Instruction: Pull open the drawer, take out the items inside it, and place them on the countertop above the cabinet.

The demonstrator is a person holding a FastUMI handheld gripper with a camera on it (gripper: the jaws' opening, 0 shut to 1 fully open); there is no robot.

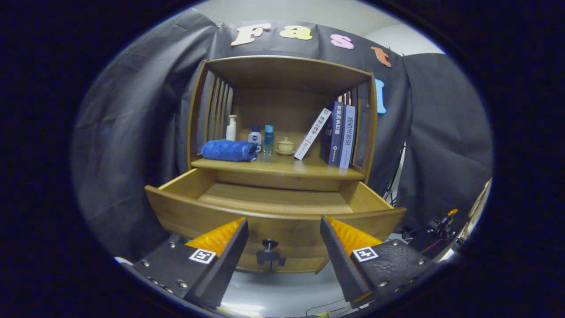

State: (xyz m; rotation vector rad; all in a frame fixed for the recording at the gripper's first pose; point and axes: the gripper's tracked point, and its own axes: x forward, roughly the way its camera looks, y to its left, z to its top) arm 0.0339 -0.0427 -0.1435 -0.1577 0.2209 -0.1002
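The near part of the floor of the pulled-out wooden drawer [273, 198] lies hidden behind its own front panel, so whatever might rest close to the front cannot be told. The small dark knob [270, 251] sits in the wide gap between the spread fingers of the claw [284, 227], touching neither; the finger bases are cut off. The rolled blue cloth [229, 150] covers the foot of the white pump bottle [231, 128]. The small cream lidded pot [285, 145] is too small to make out. The dark gear with wires [435, 229] beside the cabinet is unclear.

Three books [336, 132] lean against the shelf's right side.
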